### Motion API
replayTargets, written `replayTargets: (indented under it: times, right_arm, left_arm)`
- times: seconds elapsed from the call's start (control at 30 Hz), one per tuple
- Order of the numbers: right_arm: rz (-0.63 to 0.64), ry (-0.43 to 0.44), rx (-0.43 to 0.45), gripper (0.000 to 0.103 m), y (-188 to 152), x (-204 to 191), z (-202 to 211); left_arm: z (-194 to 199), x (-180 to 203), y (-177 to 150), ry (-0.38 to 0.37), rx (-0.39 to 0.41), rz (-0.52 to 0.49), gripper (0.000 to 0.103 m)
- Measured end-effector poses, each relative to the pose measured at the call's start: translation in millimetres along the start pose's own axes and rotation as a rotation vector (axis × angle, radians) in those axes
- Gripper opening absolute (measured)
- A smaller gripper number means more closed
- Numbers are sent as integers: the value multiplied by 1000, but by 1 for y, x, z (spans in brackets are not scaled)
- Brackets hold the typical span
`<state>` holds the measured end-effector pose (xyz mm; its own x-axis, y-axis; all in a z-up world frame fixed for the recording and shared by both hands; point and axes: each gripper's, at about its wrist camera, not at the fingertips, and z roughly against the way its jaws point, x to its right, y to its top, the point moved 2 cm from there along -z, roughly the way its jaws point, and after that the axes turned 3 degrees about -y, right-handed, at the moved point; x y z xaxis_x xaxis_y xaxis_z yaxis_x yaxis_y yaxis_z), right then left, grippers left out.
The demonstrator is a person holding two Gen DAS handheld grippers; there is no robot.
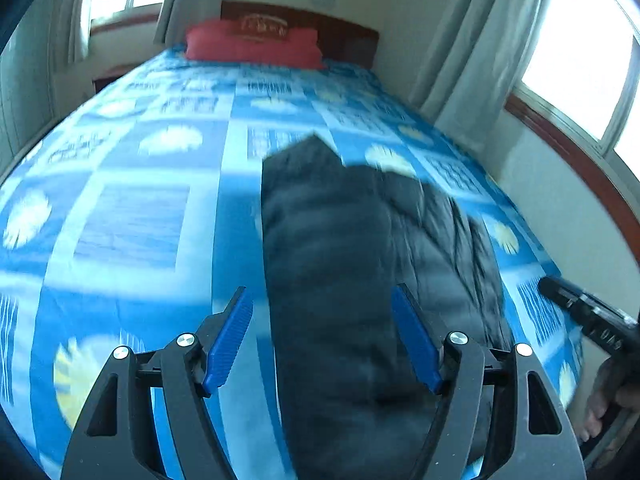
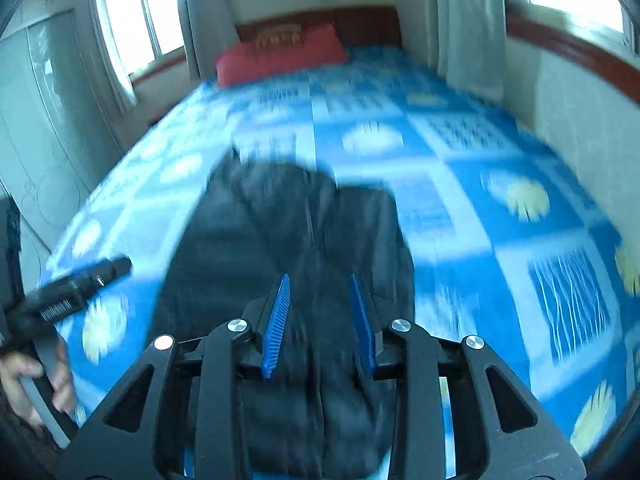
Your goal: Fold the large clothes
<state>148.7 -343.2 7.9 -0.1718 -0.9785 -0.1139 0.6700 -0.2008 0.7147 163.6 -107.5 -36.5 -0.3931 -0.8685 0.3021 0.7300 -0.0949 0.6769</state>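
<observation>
A dark padded jacket (image 1: pixel 352 248) lies lengthwise on the blue patterned bed (image 1: pixel 132 216), folded into a long narrow strip. My left gripper (image 1: pixel 322 300) is open above its near end, with nothing between the blue pads (image 1: pixel 230 340). In the right wrist view the jacket (image 2: pixel 288 224) lies straight ahead on the bed (image 2: pixel 500 208). My right gripper (image 2: pixel 320 284) is open above it and holds nothing. Each gripper shows in the other's view, the right one at the right edge (image 1: pixel 588 316) and the left one at the left edge (image 2: pixel 72 296).
A red pillow (image 1: pixel 256 44) lies by the dark wooden headboard (image 1: pixel 352 36) at the far end. Curtained windows (image 1: pixel 580 40) and a wall run close along the bed's right side. A pale wardrobe (image 2: pixel 36 120) stands to the left.
</observation>
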Motion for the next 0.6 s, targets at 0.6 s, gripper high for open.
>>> replayTargets:
  times: [0.6]
  right_arm:
    - [-5, -80, -161, 29, -26, 15, -150]
  left_arm:
    - [-124, -3, -3, 79, -180, 13, 84]
